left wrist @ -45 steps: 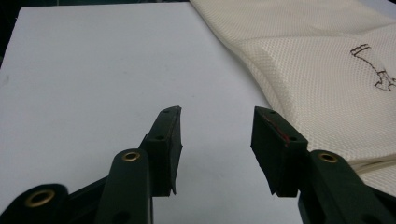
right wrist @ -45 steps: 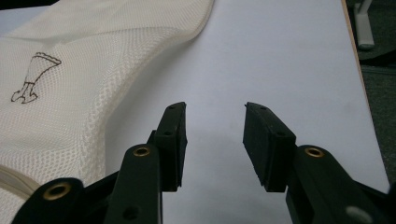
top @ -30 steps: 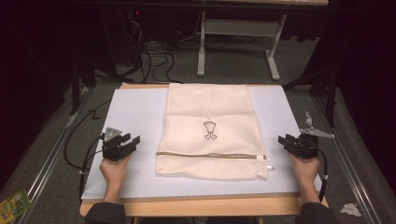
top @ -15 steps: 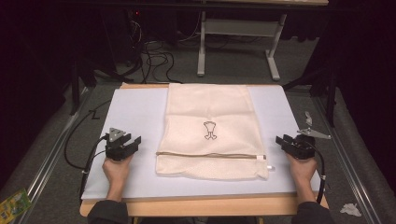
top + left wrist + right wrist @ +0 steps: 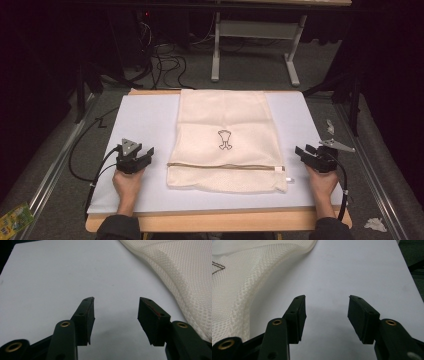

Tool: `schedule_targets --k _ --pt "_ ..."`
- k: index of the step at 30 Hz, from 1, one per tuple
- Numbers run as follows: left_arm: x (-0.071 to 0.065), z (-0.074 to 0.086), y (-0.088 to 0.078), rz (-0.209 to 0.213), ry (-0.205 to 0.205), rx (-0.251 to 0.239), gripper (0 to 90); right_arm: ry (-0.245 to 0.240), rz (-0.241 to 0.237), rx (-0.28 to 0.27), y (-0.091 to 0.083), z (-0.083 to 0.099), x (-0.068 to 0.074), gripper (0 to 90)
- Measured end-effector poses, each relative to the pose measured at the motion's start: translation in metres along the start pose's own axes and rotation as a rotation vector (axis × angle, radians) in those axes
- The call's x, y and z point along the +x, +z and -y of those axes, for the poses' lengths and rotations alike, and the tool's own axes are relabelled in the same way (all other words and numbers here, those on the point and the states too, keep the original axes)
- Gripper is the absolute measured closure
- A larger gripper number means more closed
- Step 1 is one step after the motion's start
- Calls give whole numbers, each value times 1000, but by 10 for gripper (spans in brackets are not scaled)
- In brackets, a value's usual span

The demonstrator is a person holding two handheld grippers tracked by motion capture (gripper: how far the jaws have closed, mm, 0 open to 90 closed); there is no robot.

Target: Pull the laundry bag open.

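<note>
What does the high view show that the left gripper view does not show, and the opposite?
The high view alone shows the whole mesh bag with its zipper and printed emblem, both hands, the right gripper, and the floor with cables beyond the table.

The left gripper view alone shows the left gripper from close: its jaws stand apart with nothing between them, and the bag's woven texture is clear.

Both show the white table surface, the bag, and the left gripper beside it, not touching it.
</note>
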State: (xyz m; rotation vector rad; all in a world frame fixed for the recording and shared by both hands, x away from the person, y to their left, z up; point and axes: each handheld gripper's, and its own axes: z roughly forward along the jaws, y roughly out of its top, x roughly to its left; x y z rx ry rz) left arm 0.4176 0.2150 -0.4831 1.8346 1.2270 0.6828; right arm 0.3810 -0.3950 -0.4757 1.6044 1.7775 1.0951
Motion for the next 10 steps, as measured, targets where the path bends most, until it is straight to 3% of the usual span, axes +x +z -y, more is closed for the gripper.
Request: schedule_targets --k 10 --pt "-1 1 0 -5 8 -3 445 -24 29 7 1 0 3 466"
